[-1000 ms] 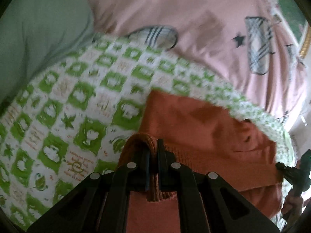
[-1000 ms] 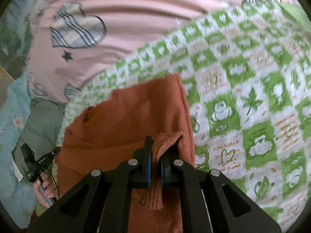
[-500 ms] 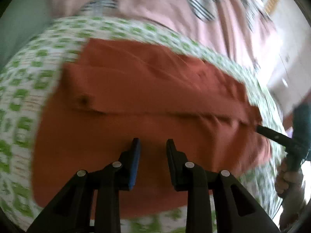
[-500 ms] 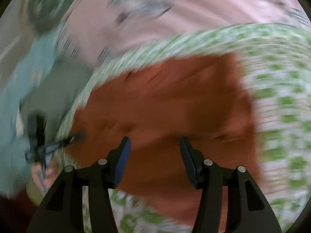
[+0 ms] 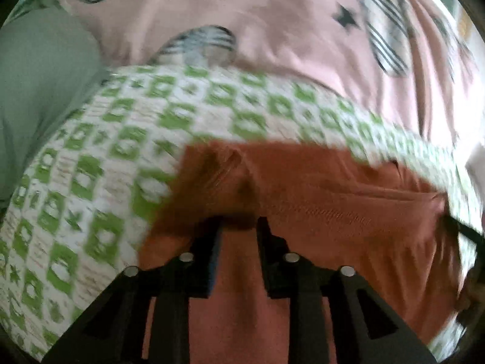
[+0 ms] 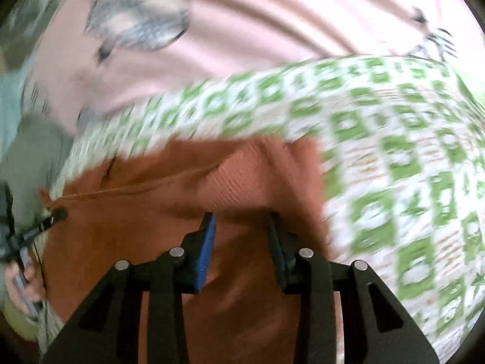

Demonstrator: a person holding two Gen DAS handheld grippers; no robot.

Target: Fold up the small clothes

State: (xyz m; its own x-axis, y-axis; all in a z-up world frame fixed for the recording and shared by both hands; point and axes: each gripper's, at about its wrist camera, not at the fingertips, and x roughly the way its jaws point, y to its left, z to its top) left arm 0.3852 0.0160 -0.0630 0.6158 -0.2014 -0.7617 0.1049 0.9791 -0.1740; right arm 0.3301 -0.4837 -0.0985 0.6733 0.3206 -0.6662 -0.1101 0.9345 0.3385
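Observation:
An orange knit garment [image 5: 333, 209] lies folded on a green-and-white checked blanket [image 5: 100, 163]. It also shows in the right wrist view [image 6: 145, 227]. My left gripper [image 5: 239, 227] is open and empty, its fingers low over the garment's left part. My right gripper [image 6: 242, 223] is open and empty over the garment's right part, near a folded-over flap [image 6: 257, 170]. Both views are blurred by motion.
A pink sheet with plaid hearts and stars [image 5: 288, 30] lies beyond the blanket. A grey-green cloth [image 5: 39, 91] is at the left. The other gripper's tip and hand show at the view edges [image 6: 30, 233].
Both grippers let go of the garment's ribbed edges and opened. The garment now lies folded flat. Both grippers have since swung back low over it.

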